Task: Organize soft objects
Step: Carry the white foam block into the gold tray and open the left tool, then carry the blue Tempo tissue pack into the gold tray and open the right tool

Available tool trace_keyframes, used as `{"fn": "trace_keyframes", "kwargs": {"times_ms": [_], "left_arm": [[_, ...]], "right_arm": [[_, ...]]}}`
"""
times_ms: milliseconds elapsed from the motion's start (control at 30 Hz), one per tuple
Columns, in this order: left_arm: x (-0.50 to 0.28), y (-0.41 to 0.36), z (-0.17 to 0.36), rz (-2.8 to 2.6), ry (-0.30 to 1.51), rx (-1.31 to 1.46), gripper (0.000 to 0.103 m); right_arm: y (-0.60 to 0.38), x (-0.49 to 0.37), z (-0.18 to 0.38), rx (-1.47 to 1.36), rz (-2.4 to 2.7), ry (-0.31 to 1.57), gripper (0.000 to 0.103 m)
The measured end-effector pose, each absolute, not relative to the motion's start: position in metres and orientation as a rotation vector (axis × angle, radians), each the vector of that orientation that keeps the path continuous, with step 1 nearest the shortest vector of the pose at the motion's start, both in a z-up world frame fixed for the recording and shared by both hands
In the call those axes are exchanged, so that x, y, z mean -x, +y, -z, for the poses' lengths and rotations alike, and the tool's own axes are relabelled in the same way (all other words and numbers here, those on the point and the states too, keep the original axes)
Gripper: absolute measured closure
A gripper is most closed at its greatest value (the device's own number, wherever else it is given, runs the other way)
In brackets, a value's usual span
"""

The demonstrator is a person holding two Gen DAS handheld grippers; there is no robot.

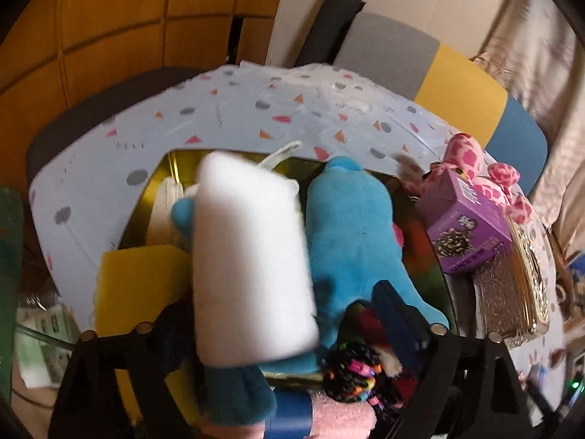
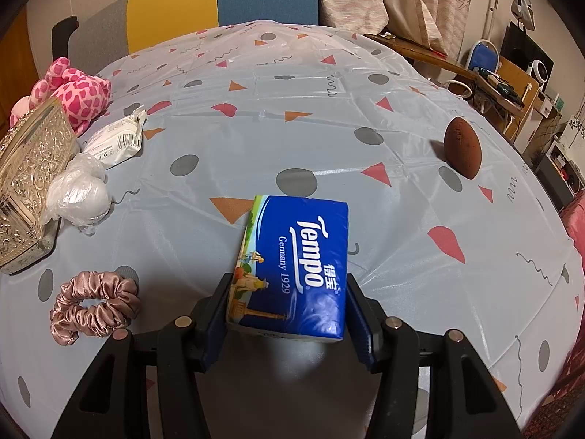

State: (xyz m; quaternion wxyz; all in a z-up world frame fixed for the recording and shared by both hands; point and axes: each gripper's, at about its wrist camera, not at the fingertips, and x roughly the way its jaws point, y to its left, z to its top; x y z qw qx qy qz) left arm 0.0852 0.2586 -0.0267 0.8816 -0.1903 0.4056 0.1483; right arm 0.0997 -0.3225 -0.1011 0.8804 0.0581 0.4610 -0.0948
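Around the right hand-held gripper the counter carries a pink satin scrunchie, bagged white balls, a white wipes packet, an embossed metal box, a pink spotted plush and, well apart, a brown egg-shaped sponge. That gripper pinches a blue Tempo tissue pack, glossy and slightly dented, just above the cloth. The left hand-held gripper holds a blurred white foam block over a gold tin crowded with a blue plush and yellow sponge, but I cannot tell its finger spacing; a purple carton stands beside.
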Motion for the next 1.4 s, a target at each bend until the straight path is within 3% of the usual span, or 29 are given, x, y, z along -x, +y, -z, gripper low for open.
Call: {"fn": "trace_keyframes", "kwargs": {"times_ms": [367, 767, 1100, 1400], "left_arm": [[-0.044, 0.229, -0.002, -0.314, 0.739, 0.265, 0.0], [0.011, 0.207, -0.016, -0.323, 0.671, 0.247, 0.0], [0.023, 0.215, -0.007, -0.376, 0.691, 0.25, 0.0], [0.03, 0.227, -0.005, -0.415, 0.692, 0.267, 0.0]], "right_arm": [[-0.321, -0.102, 0.1, -0.107, 0.202, 0.971, 0.047], [-0.318, -0.104, 0.092, -0.124, 0.211, 1.005, 0.049], [-0.277, -0.099, 0.023, -0.076, 0.125, 0.828, 0.049], [-0.123, -0.092, -0.05, 0.109, -0.306, 0.652, 0.049]]}}
